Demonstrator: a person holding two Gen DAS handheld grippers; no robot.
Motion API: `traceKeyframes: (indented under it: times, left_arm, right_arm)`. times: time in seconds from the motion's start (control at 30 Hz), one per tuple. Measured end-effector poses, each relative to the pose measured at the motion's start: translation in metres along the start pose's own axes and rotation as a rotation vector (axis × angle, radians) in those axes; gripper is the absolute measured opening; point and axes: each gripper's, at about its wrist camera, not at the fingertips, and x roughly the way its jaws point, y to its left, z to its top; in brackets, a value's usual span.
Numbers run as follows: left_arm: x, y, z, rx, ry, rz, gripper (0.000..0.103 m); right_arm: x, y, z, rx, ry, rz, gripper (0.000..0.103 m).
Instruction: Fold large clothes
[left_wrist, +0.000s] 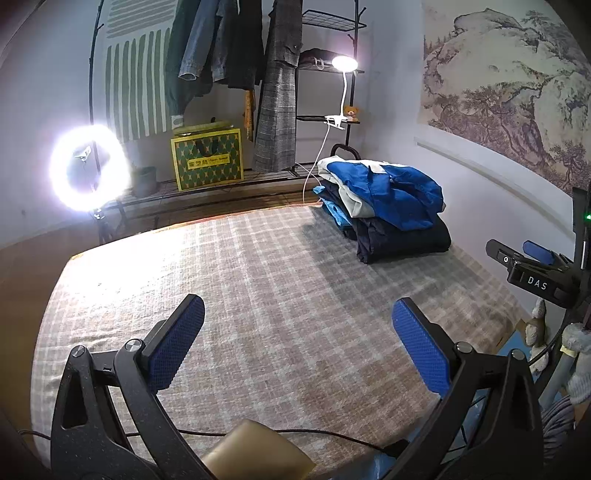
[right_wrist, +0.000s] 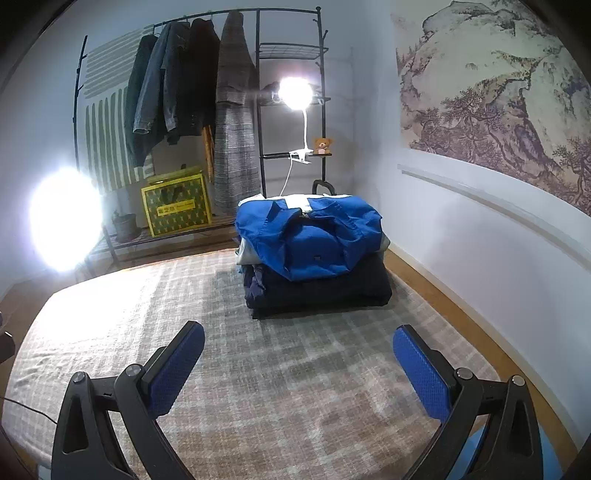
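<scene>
A stack of folded clothes sits at the far right of the plaid-covered bed (left_wrist: 258, 280). A bright blue jacket (left_wrist: 391, 192) lies on top, over dark navy garments (left_wrist: 402, 240). In the right wrist view the same blue jacket (right_wrist: 314, 236) and the navy pile (right_wrist: 325, 291) lie straight ahead on the bed (right_wrist: 258, 369). My left gripper (left_wrist: 297, 332) is open and empty above the near part of the bed. My right gripper (right_wrist: 297, 358) is open and empty, a little short of the stack. The right gripper also shows at the right edge of the left wrist view (left_wrist: 532, 269).
A clothes rack (right_wrist: 192, 85) with hanging coats stands behind the bed. A yellow-green box (left_wrist: 207, 158) sits on its lower shelf. A ring light (left_wrist: 90, 168) glares at the left, a clip lamp (left_wrist: 343, 64) at the back. A cable (left_wrist: 332, 434) crosses the near bed edge.
</scene>
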Motion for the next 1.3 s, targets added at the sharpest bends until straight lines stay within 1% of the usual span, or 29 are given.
traceKeyframes:
  times: [0.43, 1.3]
  left_arm:
    - [-0.016, 0.007, -0.002, -0.017, -0.034, 0.009, 0.103]
    - [-0.026, 0.006, 0.003, -0.009, -0.05, 0.0, 0.103]
  right_arm:
    - [0.001, 0.005, -0.001, -0.003, 0.006, -0.002, 0.103]
    - [0.006, 0.005, -0.003, 0.008, 0.028, 0.006, 0.103]
